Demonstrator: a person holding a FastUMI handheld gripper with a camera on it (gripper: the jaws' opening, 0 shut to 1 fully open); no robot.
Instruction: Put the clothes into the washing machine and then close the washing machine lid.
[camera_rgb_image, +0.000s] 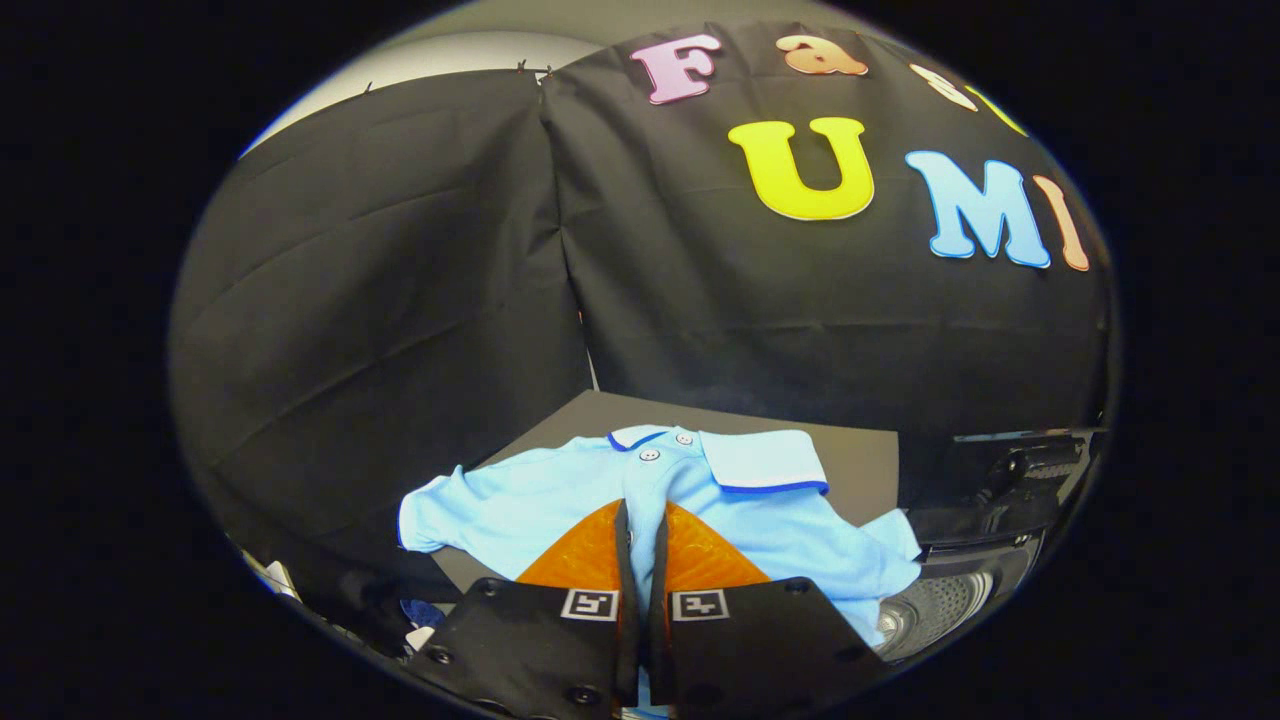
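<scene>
Shirt: one light blue polo shirt (560, 495) with two buttons, lying on the grey worktop (860, 460); its right side hangs over the worktop's right edge toward the washing machine (985, 560); its lower part is hidden behind the fingers.
Hand-held gripper: the hand-held gripper (642, 520) has its fingers drawn nearly together, pinching a fold of the shirt's front below the placket.
Washing machine: one, cut off, beyond the worktop's right edge; lid raised, a slice of ribbed drum (930, 612) visible.
Left corner: small items, hard to make out.
</scene>
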